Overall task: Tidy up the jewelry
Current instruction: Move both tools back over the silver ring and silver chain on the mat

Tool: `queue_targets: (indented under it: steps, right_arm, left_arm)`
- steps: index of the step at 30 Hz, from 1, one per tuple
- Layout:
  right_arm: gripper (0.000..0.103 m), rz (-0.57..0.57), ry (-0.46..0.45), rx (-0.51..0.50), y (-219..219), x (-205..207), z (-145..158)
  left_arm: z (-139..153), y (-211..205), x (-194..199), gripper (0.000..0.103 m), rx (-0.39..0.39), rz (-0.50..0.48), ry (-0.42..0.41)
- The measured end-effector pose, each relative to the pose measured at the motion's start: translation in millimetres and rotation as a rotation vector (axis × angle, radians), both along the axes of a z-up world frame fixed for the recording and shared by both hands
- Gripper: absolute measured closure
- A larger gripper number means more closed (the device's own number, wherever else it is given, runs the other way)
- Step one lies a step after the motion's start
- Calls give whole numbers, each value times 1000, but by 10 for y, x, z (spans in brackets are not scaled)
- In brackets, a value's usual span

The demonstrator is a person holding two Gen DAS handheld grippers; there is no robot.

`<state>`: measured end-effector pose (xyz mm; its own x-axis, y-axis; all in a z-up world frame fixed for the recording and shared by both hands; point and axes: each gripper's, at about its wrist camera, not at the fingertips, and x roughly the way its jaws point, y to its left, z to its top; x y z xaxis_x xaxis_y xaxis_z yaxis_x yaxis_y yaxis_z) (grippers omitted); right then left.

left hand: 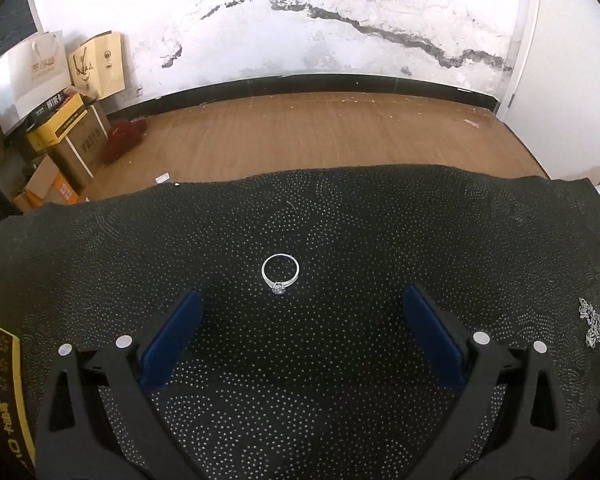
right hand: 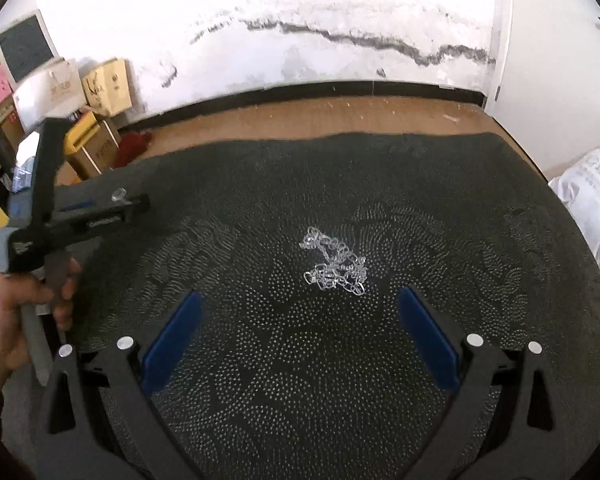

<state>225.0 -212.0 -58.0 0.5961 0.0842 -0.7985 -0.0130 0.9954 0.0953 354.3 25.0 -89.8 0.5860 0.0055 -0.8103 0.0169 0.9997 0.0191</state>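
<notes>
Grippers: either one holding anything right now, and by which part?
Nothing held. Left gripper is open, short of the ring; right gripper is open, short of the chain. Both pieces lie on the mat.

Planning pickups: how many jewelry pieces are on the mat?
2. A ring lies ahead of the open left gripper; a tangled chain lies ahead of the open right gripper. Others may sit outside view.

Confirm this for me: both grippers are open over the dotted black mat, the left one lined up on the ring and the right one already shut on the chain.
One detail is off. In the right wrist view the right gripper is open, and the chain lies loose on the mat ahead of its fingertips, untouched. The rest holds: the left gripper is open, lined up on the ring.
</notes>
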Motion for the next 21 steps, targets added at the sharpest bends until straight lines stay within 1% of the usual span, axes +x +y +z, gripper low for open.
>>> queue_targets:
  steps: [2,6,8,14,21]
  right_arm:
    - [8,-14,20,-32,23,40,-77]
    - [7,-34,62,-65,30,132,-248]
    - [6,-32,46,-85,50,145,-265]
    - [6,-57,20,-87,42,234,-301]
    - [6,-88,22,-82,-5,379,-306]
  left_arm:
    - [-5,10,-4,6,-1,0,1]
    - [-8,35,-4,6,-2,0,0]
    - [-8,29,-3,6,0,0,1]
    - [-21,4,11,5,3,0,0]
    - [-27,23,32,5,-2,-4,1]
